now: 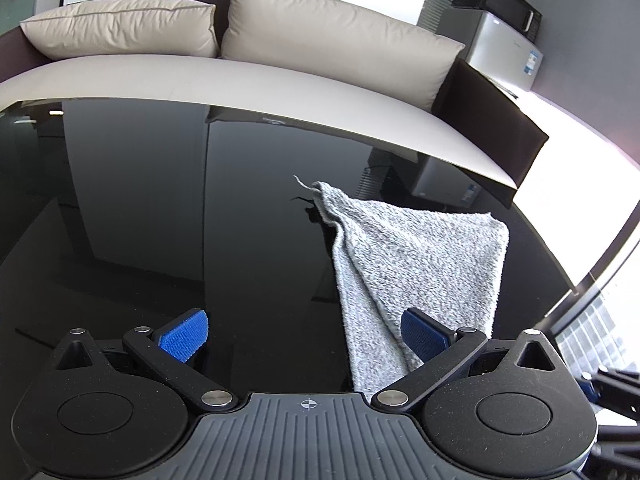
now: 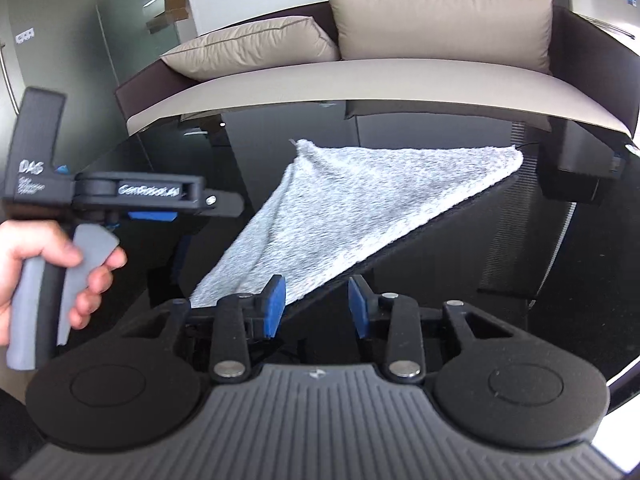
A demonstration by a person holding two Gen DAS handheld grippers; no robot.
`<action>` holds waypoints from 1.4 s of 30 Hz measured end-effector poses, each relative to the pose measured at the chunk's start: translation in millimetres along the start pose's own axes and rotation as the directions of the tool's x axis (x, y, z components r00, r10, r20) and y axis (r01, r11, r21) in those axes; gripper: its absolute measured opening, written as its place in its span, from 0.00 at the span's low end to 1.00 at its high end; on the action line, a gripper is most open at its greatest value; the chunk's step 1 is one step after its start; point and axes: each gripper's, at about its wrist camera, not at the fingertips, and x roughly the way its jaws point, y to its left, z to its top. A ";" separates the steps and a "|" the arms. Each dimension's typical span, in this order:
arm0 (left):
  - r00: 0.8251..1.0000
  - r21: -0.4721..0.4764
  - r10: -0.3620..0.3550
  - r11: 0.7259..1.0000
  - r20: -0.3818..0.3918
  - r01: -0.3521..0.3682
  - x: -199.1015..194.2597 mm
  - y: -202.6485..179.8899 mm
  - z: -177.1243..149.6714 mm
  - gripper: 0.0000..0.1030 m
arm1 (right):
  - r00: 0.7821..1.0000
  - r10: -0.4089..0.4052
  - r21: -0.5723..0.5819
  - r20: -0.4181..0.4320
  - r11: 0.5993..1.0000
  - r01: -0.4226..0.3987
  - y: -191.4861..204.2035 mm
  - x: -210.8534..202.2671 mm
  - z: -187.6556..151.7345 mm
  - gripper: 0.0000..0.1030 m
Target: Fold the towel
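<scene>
A grey fluffy towel (image 1: 408, 264) lies on the glossy black table (image 1: 160, 208), folded over on itself with a loose thread at its far corner. My left gripper (image 1: 304, 334) stands wide open just above the table; its right pad (image 1: 420, 334) is over the towel's near edge and its left pad is over bare table. In the right wrist view the towel (image 2: 360, 200) shows as a triangle. My right gripper (image 2: 316, 308) is open at the towel's near tip, with only black table between its blue pads. A hand (image 2: 36, 256) holds the left gripper (image 2: 152, 215) at the left.
Beyond the table's far edge stands a sofa (image 1: 280, 76) with two beige cushions (image 1: 120, 28). At the right, a silver box (image 1: 500, 52) carries a black device. A bright window lies to the right of the table (image 2: 520, 280).
</scene>
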 end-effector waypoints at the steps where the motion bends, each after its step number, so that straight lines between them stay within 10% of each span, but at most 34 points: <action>1: 1.000 0.006 -0.008 1.000 -0.001 0.008 -1.3 -1.6 -2.0 0.99 | 1.000 -0.007 0.010 0.001 1.000 0.007 -6.9 1.7 1.0 0.36; 42: 0.996 0.088 -0.052 0.994 -0.073 0.059 -31.1 -33.7 -53.1 0.99 | 0.999 -0.038 0.102 0.018 0.994 0.036 -49.1 0.2 2.3 0.36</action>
